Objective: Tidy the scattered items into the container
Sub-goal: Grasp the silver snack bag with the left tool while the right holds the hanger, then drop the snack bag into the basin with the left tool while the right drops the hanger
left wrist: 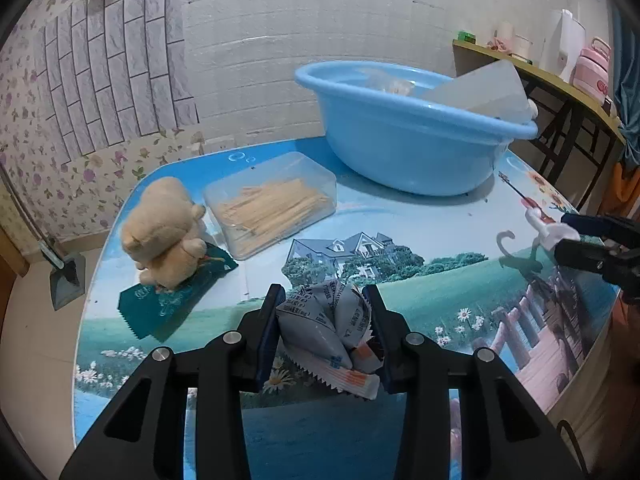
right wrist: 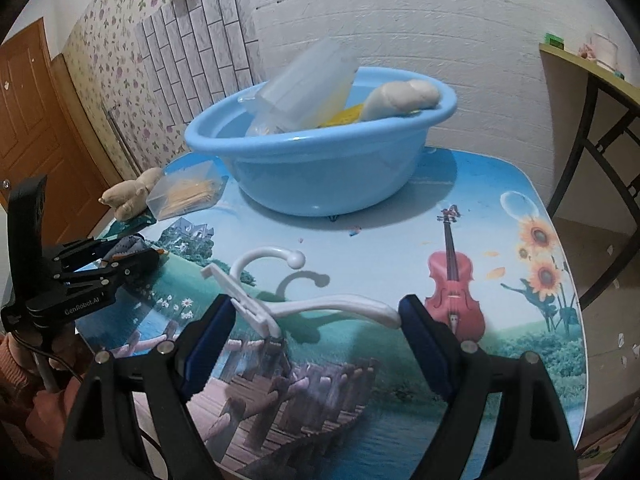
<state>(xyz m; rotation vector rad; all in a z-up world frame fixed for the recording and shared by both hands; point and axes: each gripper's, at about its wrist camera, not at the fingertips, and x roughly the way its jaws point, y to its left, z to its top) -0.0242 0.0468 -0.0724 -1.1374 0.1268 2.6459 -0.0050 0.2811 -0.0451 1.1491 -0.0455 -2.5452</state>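
Observation:
A blue plastic basin stands at the back of the picture-printed table and holds a clear box, a yellow item and a beige plush. My left gripper is shut on a crumpled grey snack packet, just above the table near its front edge. My right gripper is open around a white plastic hanger whose hook points away; the hanger lies between the jaws. In the left wrist view the right gripper shows at the right edge with the hanger.
A tan plush bear sits on a dark green packet at the table's left. A clear box of sticks lies beside it. A wooden side table with jars stands at the right. A door is at the left.

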